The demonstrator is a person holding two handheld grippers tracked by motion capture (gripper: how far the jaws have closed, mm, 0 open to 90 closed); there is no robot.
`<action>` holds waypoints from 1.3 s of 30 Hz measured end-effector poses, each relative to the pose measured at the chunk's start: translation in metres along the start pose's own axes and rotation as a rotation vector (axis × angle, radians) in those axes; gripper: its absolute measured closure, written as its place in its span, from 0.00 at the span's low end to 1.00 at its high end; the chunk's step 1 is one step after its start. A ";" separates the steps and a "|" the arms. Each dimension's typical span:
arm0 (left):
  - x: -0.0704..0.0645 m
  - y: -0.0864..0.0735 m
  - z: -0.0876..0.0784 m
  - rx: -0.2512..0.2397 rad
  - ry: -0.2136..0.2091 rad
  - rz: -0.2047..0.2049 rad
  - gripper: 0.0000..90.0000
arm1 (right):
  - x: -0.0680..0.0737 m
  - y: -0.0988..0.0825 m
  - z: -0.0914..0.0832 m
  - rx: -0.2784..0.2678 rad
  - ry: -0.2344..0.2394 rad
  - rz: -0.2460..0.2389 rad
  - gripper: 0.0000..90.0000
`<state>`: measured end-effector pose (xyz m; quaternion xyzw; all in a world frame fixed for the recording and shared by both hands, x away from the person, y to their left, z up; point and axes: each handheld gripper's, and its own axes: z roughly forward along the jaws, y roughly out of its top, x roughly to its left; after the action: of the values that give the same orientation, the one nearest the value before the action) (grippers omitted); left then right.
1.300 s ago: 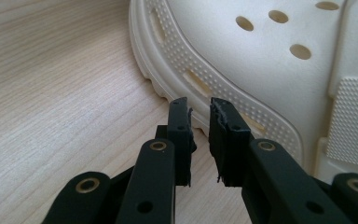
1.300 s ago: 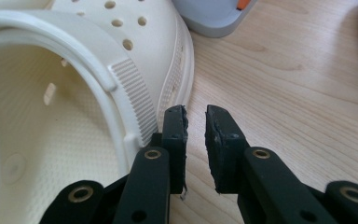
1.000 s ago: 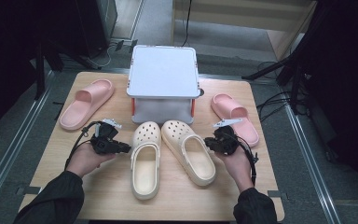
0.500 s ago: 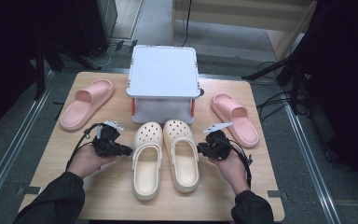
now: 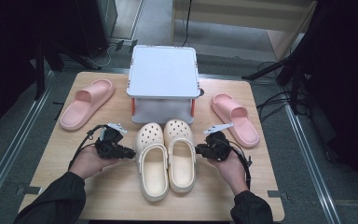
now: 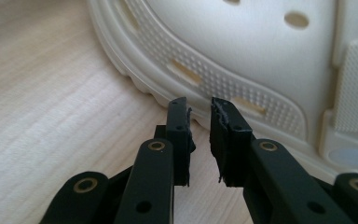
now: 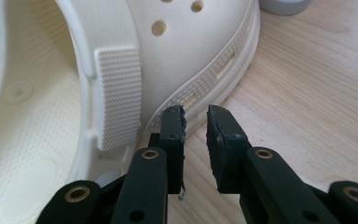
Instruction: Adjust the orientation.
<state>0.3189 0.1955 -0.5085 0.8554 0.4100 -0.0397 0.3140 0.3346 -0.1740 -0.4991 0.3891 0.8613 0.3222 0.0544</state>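
Two cream clogs lie side by side, toes toward the far edge, at the middle of the wooden table point(image 5: 112, 196). My left gripper point(image 5: 133, 153) rests at the outer side of the left clog point(image 5: 152, 163). Its jaws are nearly together with nothing between them, and its tips point(image 6: 199, 105) are right at the clog's ribbed sole edge point(image 6: 242, 88). My right gripper point(image 5: 196, 150) sits against the outer side of the right clog point(image 5: 181, 154). It too is drawn shut on nothing, tips point(image 7: 196, 112) at the sole edge below the strap point(image 7: 119, 93).
A white lidded box point(image 5: 163, 70) stands just beyond the clogs' toes. One pink slide point(image 5: 84, 102) lies at the far left and another pink slide point(image 5: 235, 116) at the right, close behind my right gripper. Bare wood runs along the table's near edge.
The right clog, earlier angled outward, has been pushed left by my right gripper and now lies straight beside the left clog. My left gripper has stayed against the left clog.
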 end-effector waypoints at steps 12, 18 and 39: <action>0.012 0.018 -0.024 -0.112 0.055 -0.005 0.68 | 0.019 -0.003 -0.034 -0.160 0.012 0.020 0.76; 0.009 0.026 -0.032 -0.129 0.031 0.000 0.67 | 0.046 -0.004 -0.047 -0.212 0.031 0.014 0.67; 0.000 0.064 -0.064 -0.184 0.039 0.013 0.81 | 0.087 -0.007 -0.034 -0.187 0.096 -0.025 0.50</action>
<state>0.3534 0.2014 -0.4250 0.8263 0.4124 0.0169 0.3832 0.2584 -0.1337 -0.4624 0.3558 0.8337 0.4189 0.0533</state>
